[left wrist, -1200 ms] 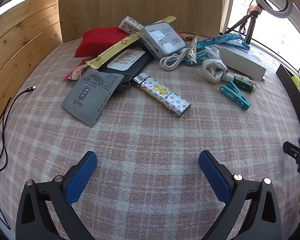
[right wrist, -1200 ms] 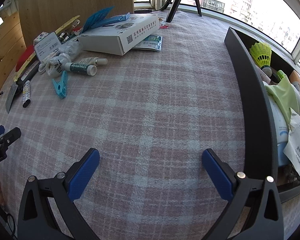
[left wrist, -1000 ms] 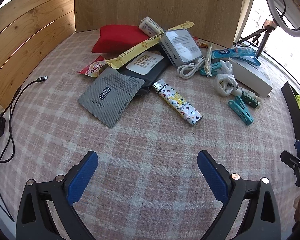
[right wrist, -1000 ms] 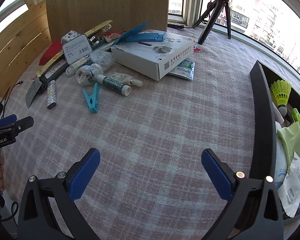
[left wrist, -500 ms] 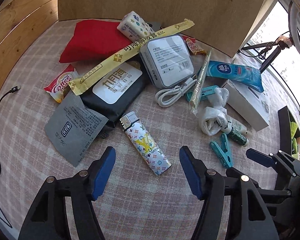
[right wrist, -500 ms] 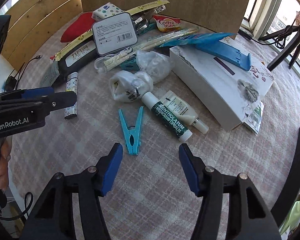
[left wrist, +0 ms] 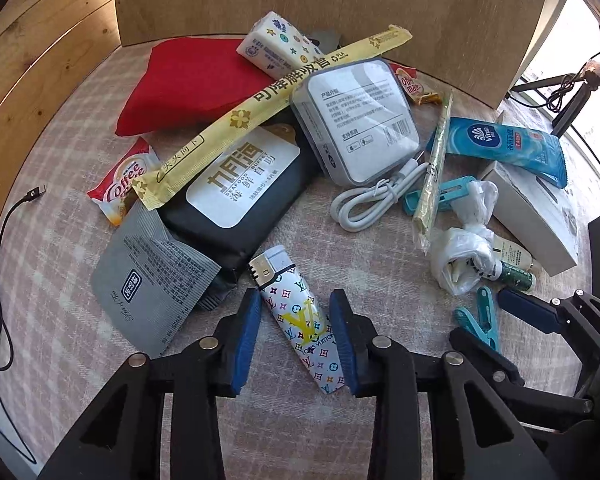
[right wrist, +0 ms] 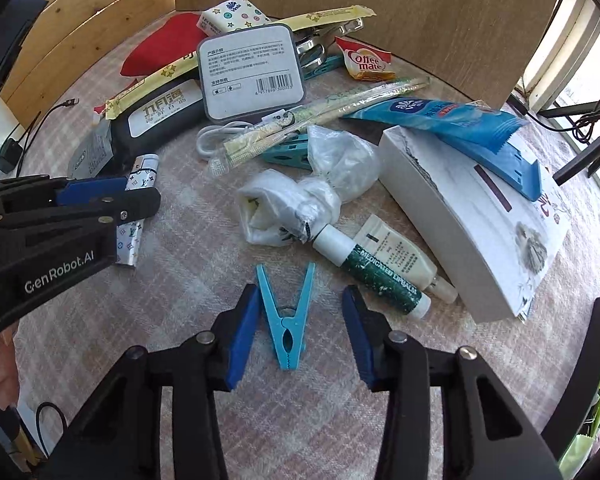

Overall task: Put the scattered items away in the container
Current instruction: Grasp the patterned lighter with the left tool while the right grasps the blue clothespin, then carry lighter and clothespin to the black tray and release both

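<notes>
Item by item, left wrist view: our left gripper (left wrist: 296,336) straddled the patterned lighter (left wrist: 300,322) lying flat on the checked cloth (left wrist: 80,184), jaws closing, not yet clamped, for a sideways pinch. Right wrist view: our right gripper (right wrist: 298,334) bracketed the teal clothespin (right wrist: 287,316) likewise, jaws closing, gaps remaining.

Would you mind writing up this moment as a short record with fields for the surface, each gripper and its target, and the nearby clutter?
surface: pink checked cloth
left gripper: jaws closing around the patterned lighter, which lies flat between them; pads not yet clearly pressing
right gripper: jaws closing around the blue clothes peg, gap still visible on both sides
beside the peg: green lip balm tube, knotted plastic bag, white box
beside the lighter: grey sachet, black wipes pack
</notes>
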